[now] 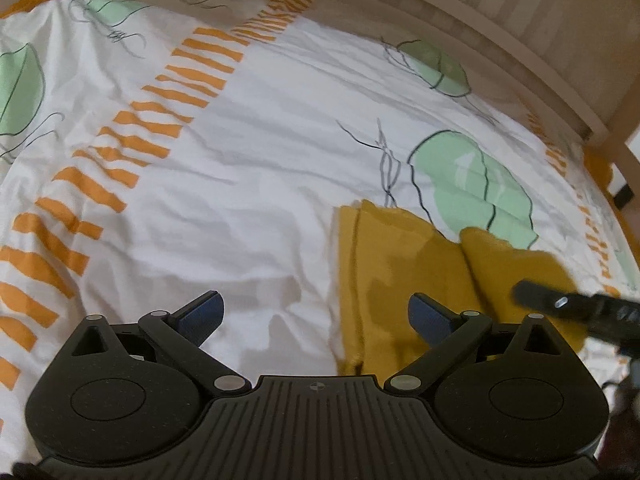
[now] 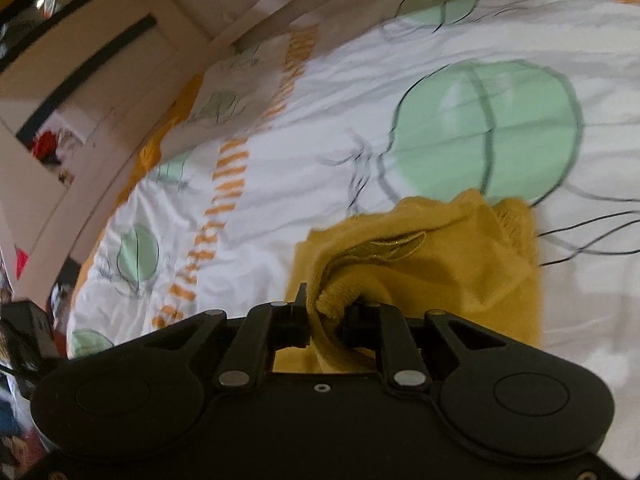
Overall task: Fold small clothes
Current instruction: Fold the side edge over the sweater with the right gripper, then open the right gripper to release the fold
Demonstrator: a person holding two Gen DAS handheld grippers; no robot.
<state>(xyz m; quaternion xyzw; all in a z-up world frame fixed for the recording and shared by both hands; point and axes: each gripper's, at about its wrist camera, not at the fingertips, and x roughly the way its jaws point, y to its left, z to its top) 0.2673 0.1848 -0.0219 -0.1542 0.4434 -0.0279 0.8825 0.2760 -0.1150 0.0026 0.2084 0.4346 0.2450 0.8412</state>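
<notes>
A small mustard-yellow garment (image 1: 404, 276) lies on the bed, partly folded, at the lower right of the left wrist view. My left gripper (image 1: 316, 312) is open and empty, just above the bed, with its right finger over the garment's near-left part. My right gripper (image 2: 326, 312) is shut on a bunched edge of the yellow garment (image 2: 432, 268) and holds it up off the cover. The right gripper also shows in the left wrist view (image 1: 560, 304) as a blurred black shape over the garment's right side.
The bed cover (image 1: 248, 184) is white with orange stripes and green shapes. A wooden bed frame (image 1: 500, 52) runs along the far side. In the right wrist view a pillow (image 2: 232, 96) lies by the frame, with furniture and clutter (image 2: 48, 148) beyond the bed at the left.
</notes>
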